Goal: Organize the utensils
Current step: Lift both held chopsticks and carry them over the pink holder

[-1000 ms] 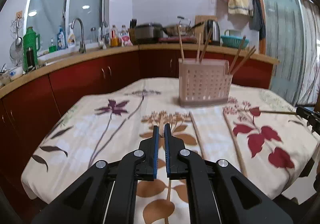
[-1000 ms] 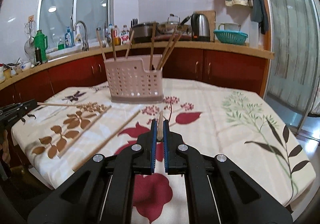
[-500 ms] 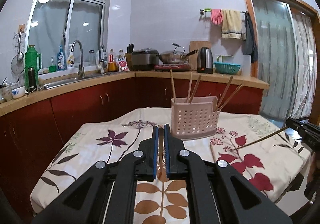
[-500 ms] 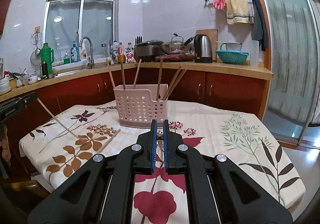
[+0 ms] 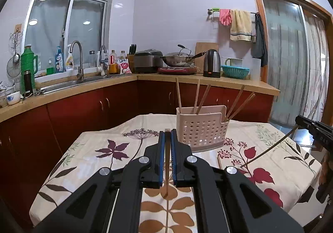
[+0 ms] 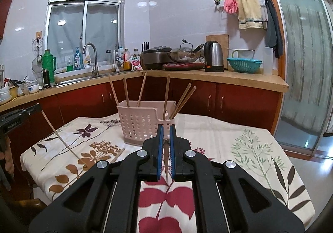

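A pink perforated utensil basket (image 5: 200, 129) stands on the floral tablecloth and holds several wooden chopsticks; it also shows in the right wrist view (image 6: 145, 123). My left gripper (image 5: 167, 137) is shut on a chopstick (image 5: 166, 172) that hangs down between the fingers, raised above the table. My right gripper (image 6: 165, 131) is shut on another chopstick (image 6: 166, 160), also raised. From the right wrist view, the left gripper's chopstick (image 6: 60, 138) slants down to the cloth. From the left wrist view, the right gripper's chopstick (image 5: 270, 147) slants likewise.
One more chopstick lies on the cloth (image 6: 118, 154), also in the left wrist view (image 5: 219, 162). The table (image 6: 239, 149) stands in a kitchen with a red-cabinet counter (image 6: 229, 79), sink, kettle and pans behind. A glass sliding door (image 6: 301, 56) is on the right.
Both grippers have lifted up from the tablecloth, each carrying a chopstick whose free end now tilts down. The basket appears farther and lower in both views.
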